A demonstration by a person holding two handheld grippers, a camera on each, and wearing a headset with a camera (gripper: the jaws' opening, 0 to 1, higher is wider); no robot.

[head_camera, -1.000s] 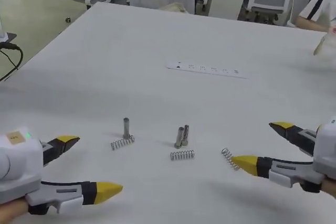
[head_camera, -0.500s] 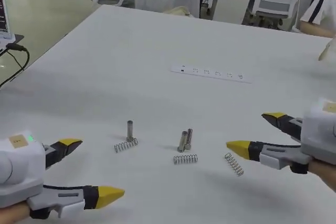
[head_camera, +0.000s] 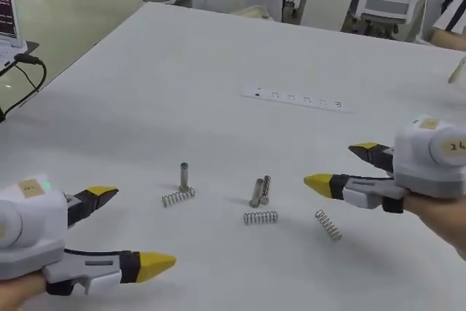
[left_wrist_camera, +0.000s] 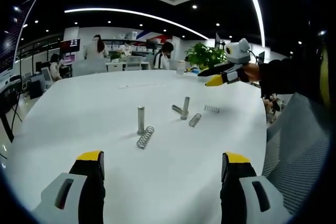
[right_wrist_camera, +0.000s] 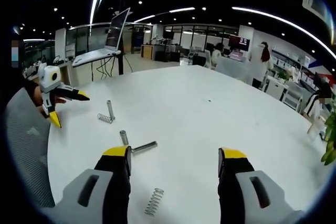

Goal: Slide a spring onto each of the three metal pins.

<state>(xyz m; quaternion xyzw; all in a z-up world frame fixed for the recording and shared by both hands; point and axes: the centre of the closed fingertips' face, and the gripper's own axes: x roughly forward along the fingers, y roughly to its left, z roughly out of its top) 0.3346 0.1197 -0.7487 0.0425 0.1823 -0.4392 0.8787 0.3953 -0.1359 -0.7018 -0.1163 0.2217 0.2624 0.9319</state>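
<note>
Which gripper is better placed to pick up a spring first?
Right, probably. The right gripper is open, and the loose spring lies just ahead between its jaws in its own view. The left gripper, also open, sits farther back from the other spring beside the standing pin.

Right gripper (head_camera: 329, 164) lifted away from right-hand spring (head_camera: 328, 224), seemingly forward.

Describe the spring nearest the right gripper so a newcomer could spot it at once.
On the white table, this side of the power strip, small metal parts lie in a row. The spring is at the row's right end, by the right gripper; unlike the other two springs, it has no pin beside it.
</note>
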